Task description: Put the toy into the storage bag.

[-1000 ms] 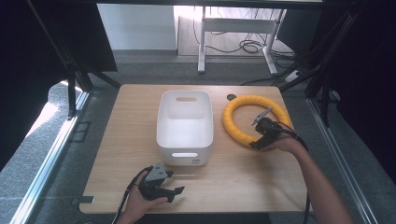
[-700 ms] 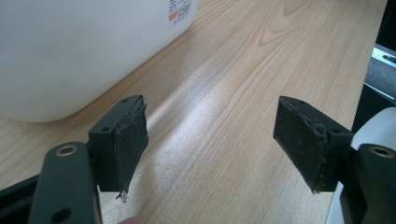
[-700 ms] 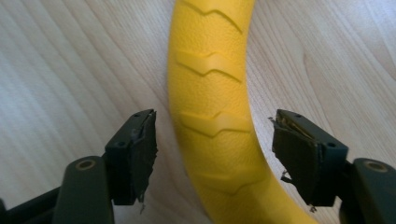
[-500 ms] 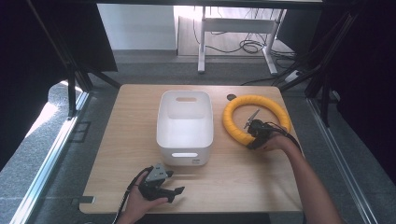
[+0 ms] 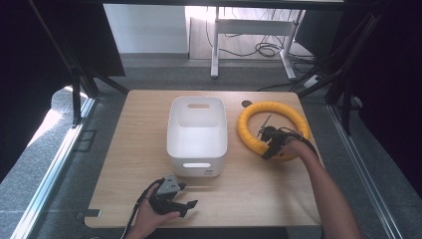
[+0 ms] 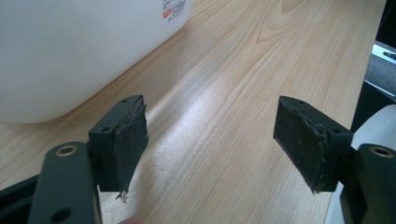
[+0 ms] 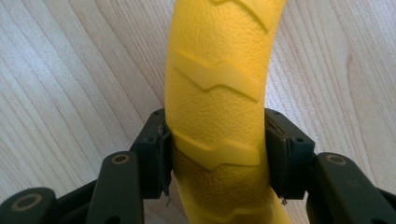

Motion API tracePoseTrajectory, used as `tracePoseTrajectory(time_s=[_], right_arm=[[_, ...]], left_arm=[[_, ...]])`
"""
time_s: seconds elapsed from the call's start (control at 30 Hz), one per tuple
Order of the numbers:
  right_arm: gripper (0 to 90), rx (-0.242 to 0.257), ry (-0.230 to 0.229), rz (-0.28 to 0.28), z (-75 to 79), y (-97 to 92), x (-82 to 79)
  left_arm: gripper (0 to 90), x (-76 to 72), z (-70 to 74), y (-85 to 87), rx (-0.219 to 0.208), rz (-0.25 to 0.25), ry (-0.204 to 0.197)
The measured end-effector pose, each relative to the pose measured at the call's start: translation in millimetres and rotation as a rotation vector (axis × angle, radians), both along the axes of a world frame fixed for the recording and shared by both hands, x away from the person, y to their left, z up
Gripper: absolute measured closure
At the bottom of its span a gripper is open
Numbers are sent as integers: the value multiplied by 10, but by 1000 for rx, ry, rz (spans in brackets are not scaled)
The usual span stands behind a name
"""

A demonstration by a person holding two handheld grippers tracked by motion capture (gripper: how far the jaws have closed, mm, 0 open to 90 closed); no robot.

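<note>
High view: a yellow ring (image 5: pixel 273 128) lies on the wooden table (image 5: pixel 124 149), right of a white bin (image 5: pixel 197 135). The right gripper (image 5: pixel 269 145) reaches its near rim; the left gripper (image 5: pixel 181 203) rests near the front edge.

Left gripper view: jaws spread wide, holding nothing.

Right gripper view: both pads (image 7: pixel 161 156) clamp the pebbled, chevron-ridged ring.
</note>
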State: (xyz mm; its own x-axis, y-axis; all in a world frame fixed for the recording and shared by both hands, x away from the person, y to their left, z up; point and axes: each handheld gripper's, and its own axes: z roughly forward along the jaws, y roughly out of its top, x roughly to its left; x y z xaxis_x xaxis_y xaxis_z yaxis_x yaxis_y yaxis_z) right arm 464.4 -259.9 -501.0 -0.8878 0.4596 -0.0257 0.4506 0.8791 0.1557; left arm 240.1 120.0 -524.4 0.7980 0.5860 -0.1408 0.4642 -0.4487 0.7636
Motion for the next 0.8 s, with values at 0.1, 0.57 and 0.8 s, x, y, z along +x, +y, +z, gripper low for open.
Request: tracePoseTrajectory(time_s=[0.1,0.57,0.8], right_arm=[[492,4,-6,6,12,-8,-2],[511,299,-30,-67,397,-68,7],[514,388,-39,-93,577,-120,4]], left_arm=[[261,5,0,8,-1,3,0],[261,15,-3,31,-1,11,-2],[261,13,-1,30,-1,12,-1]])
